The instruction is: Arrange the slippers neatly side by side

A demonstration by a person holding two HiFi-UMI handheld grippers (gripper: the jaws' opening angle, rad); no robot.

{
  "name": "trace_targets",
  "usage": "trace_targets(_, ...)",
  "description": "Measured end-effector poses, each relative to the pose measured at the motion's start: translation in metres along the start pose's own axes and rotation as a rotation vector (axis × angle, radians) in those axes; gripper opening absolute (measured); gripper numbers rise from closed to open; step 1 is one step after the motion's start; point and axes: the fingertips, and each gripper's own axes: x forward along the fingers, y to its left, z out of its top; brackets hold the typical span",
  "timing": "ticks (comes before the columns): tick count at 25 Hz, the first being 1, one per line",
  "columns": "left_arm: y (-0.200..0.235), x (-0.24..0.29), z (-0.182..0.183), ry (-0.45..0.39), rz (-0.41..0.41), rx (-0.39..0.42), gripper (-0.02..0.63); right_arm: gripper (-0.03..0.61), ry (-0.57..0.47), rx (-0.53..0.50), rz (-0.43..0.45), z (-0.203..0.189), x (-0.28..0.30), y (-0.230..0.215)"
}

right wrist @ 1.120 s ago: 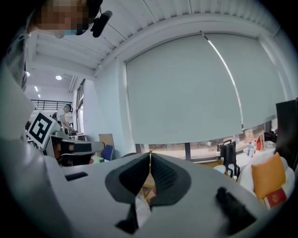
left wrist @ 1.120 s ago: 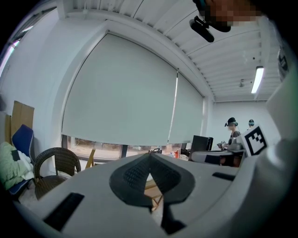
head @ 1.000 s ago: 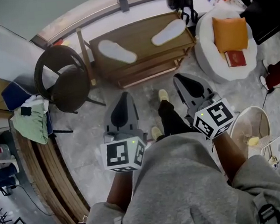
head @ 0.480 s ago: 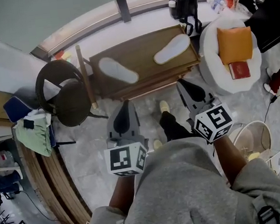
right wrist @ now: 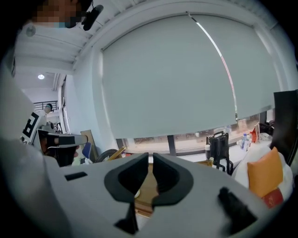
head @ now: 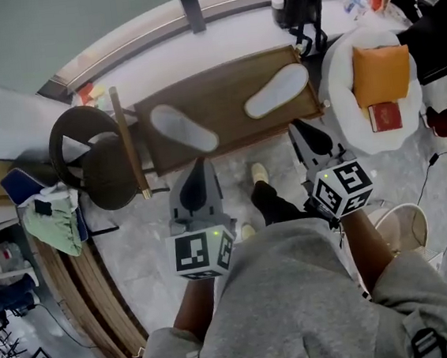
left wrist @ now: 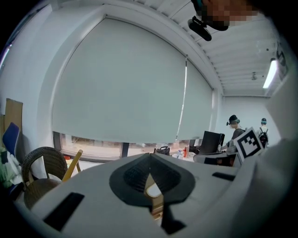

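Head view: where are the slippers?
— One white flat slipper [head: 184,127] and the other slipper [head: 276,91] lie well apart on the brown wooden table [head: 230,94], beyond your left gripper [head: 200,165] and right gripper [head: 297,127].
— Left gripper view?
— Your jaws are together, empty.
— Right gripper view?
— Closed too, nothing between.

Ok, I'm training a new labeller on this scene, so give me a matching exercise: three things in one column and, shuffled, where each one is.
Things:
1. white slippers
2. orange cushion
3. dark wicker chair

Places:
A. on the white round seat
B. standing left of the table
C. lying apart on the wooden table

Pairs: 1-C, 2-A, 3-B
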Motion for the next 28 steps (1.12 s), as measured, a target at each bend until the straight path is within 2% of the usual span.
trace_targets(10, 0.006, 0.059, -0.002, 0.059, 0.031, -0.010, 0.014, 0.031, 0.062, 0.050, -0.008, -0.006, 0.052, -0.050)
trace_targets(17, 0.011, 0.089, -0.005, 0.090, 0.067, -0.006, 0.014, 0.071, 0.113, 0.153, -0.060, -0.028, 0.083, -0.093)
trace_targets(24, 0.020, 0.128, -0.019, 0.131, 0.118, 0.003, 0.014, 0.123, 0.203, 0.224, -0.083, -0.056, 0.116, -0.129)
trace_targets(28, 0.023, 0.149, -0.027, 0.156, 0.132, 0.004, 0.014, 0.126, 0.253, 0.237, -0.120, -0.076, 0.135, -0.150)
